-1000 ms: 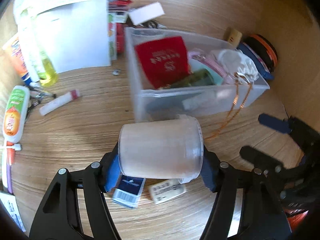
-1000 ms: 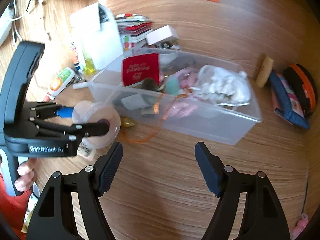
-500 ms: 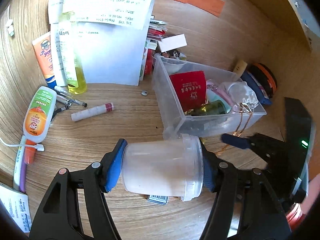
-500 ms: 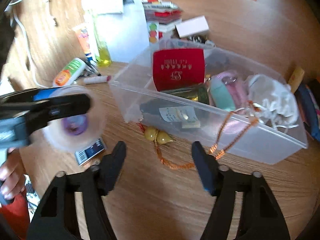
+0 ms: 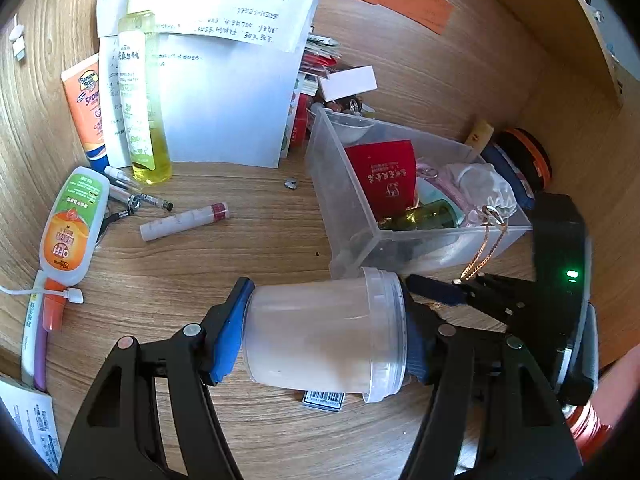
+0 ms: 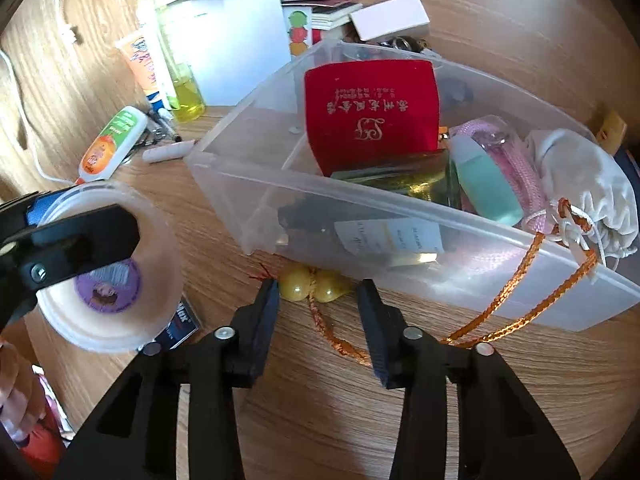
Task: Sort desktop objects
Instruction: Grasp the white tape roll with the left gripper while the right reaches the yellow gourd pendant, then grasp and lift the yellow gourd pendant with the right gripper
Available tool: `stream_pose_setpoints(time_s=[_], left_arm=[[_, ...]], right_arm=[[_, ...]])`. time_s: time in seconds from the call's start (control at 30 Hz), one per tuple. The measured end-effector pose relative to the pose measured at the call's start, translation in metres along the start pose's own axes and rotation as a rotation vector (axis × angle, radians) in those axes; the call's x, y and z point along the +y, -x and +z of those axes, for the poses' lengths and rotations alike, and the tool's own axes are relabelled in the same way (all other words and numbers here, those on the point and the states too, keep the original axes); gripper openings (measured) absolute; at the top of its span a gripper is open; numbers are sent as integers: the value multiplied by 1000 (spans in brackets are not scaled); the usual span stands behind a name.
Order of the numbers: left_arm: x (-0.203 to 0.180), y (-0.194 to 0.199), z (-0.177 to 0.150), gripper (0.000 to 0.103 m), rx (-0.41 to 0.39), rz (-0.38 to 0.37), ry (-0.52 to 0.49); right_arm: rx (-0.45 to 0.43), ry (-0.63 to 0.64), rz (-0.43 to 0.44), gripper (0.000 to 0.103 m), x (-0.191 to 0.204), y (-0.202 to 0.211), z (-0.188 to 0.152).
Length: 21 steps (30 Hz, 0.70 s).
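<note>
Left tool (image 5: 326, 336) was clamped end-to-end on a frosted jar (image 5: 324, 340) held sideways above the counter (image 5: 248, 248), long axis left-right with its lid rightward near the clear bin (image 5: 344, 196), where it risked slipping, while right tool (image 6: 318, 308), jaws apart, straddled yellow beads (image 6: 310, 286) whose orange cord (image 6: 516, 286) might snag.

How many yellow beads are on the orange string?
2. Both yellow beads lie side by side on the desk, against the clear bin's front wall, between the right gripper's open fingers. More may be hidden.
</note>
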State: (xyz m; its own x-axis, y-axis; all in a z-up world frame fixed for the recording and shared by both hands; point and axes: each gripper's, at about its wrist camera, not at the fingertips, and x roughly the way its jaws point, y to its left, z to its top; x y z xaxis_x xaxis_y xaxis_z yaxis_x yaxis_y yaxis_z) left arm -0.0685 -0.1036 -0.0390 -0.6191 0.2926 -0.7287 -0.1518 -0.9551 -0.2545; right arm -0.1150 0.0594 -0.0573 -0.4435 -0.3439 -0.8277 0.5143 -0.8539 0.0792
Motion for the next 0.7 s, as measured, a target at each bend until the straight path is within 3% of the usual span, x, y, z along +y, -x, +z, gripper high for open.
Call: stream_pose_setpoints(time_s=[0.07, 0.13, 0.17, 0.37, 0.57, 0.7], left_arm=[[0, 1, 0, 66, -1, 0, 7], [-1, 2, 1, 66, -5, 0, 8], [-2, 3, 2, 66, -8, 1, 9], [-11, 10, 5, 66, -31, -1, 6], [-8, 16, 4, 66, -38, -5, 28], [-3, 19, 2, 66, -43, 2, 29]], right_arm=[[-17, 10, 0, 26, 2, 8, -2], [-19, 16, 15, 8, 1, 17, -5], [-23, 18, 18, 7, 1, 21, -7], [-19, 30, 17, 8, -2, 33, -15], [22, 66, 21, 27, 8, 16, -11], [51, 46, 20, 28, 10, 0, -5]])
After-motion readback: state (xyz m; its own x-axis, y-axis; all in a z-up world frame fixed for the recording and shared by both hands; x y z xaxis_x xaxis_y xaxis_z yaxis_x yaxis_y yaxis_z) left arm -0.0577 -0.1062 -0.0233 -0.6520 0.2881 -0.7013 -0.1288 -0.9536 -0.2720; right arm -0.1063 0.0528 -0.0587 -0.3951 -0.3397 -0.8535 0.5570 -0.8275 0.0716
